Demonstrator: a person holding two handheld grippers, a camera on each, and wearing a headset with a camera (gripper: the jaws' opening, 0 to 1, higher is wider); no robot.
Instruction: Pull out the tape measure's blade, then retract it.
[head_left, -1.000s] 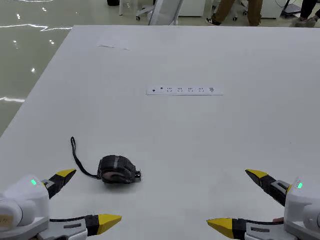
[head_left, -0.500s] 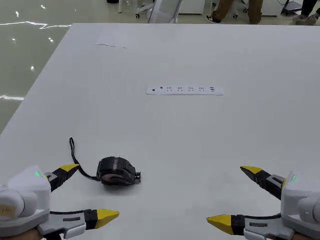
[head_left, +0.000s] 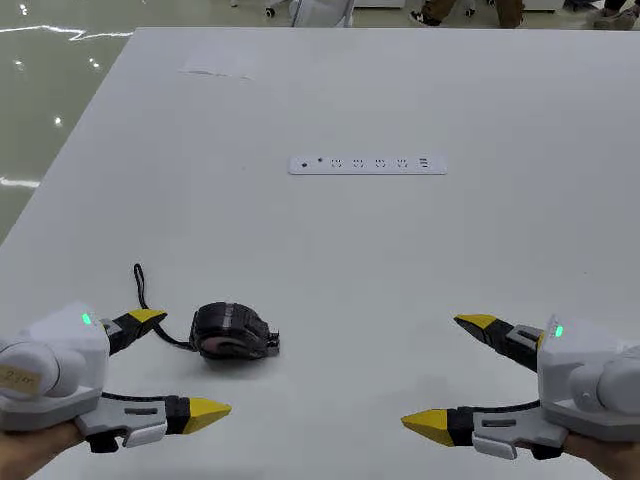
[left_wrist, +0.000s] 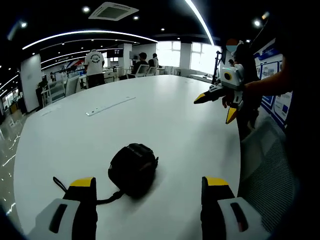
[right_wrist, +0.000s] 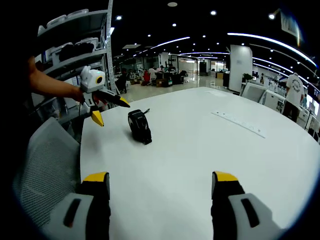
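A black tape measure (head_left: 232, 331) with a black wrist cord lies on the white table (head_left: 330, 250), blade retracted. In the left gripper view the tape measure (left_wrist: 133, 169) sits just ahead of my open jaws. My left gripper (head_left: 185, 363) stands open at the lower left, its yellow-tipped fingers straddling the space just left of the tape measure, without touching it. My right gripper (head_left: 458, 372) hangs open at the lower right, well apart from the tape measure (right_wrist: 139, 125), with nothing between its fingers. The left gripper (right_wrist: 107, 107) shows in the right gripper view, the right gripper (left_wrist: 216, 103) in the left gripper view.
A white power strip (head_left: 366, 164) lies across the middle of the table. The table's left edge drops to a glossy floor (head_left: 40, 90). A mesh chair back (left_wrist: 270, 170) stands by the near edge. People (left_wrist: 95, 67) stand far off in the office.
Both grippers have risen into the picture and edged forward; the left one has closed in on the tape measure. The head camera tilted down a little. The tape measure has not moved.
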